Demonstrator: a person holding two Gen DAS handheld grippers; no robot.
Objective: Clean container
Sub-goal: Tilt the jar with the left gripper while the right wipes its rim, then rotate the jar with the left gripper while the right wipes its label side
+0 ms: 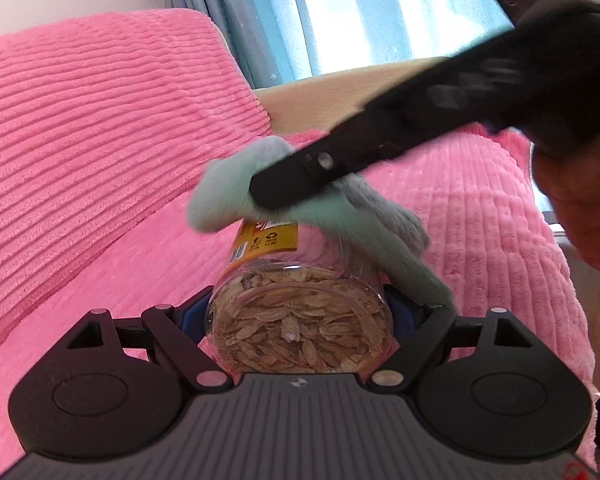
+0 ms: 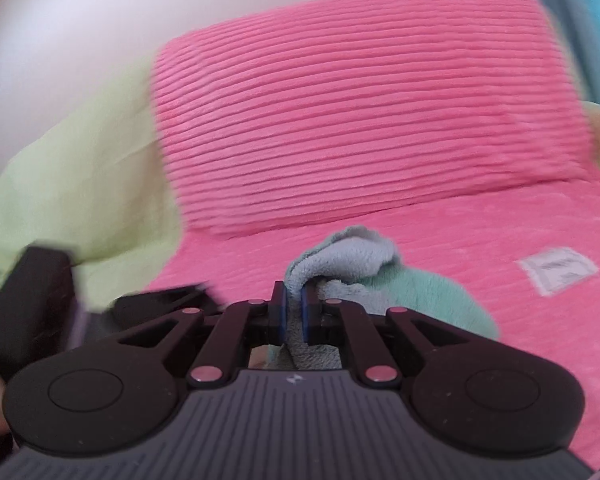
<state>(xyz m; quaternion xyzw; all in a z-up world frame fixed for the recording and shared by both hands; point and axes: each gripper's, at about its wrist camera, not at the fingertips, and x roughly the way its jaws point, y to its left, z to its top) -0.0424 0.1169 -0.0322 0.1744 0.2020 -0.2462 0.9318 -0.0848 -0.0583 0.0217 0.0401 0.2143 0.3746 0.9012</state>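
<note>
Fingers (image 1: 196, 312) clamp jar (image 1: 300, 320); right gripper (image 2: 294, 312) pinches cloth (image 2: 340, 256) atop it.

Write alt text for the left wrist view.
The left hand-held gripper clamps a clear jar of dried slices, while the right hand-held gripper presses a mint-green cloth against the jar's labelled side. Pink ribbed cushions fill the background.

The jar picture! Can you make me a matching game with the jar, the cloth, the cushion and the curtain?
Things:
1. jar
2. cloth
3. cushion
4. curtain

Matches:
A. pink and ribbed
B. blue, at the back
C. see-through, full of dried slices, held by the left gripper
D. mint green and grey, pinched by the right gripper

Pairs: 1-C, 2-D, 3-A, 4-B
</note>
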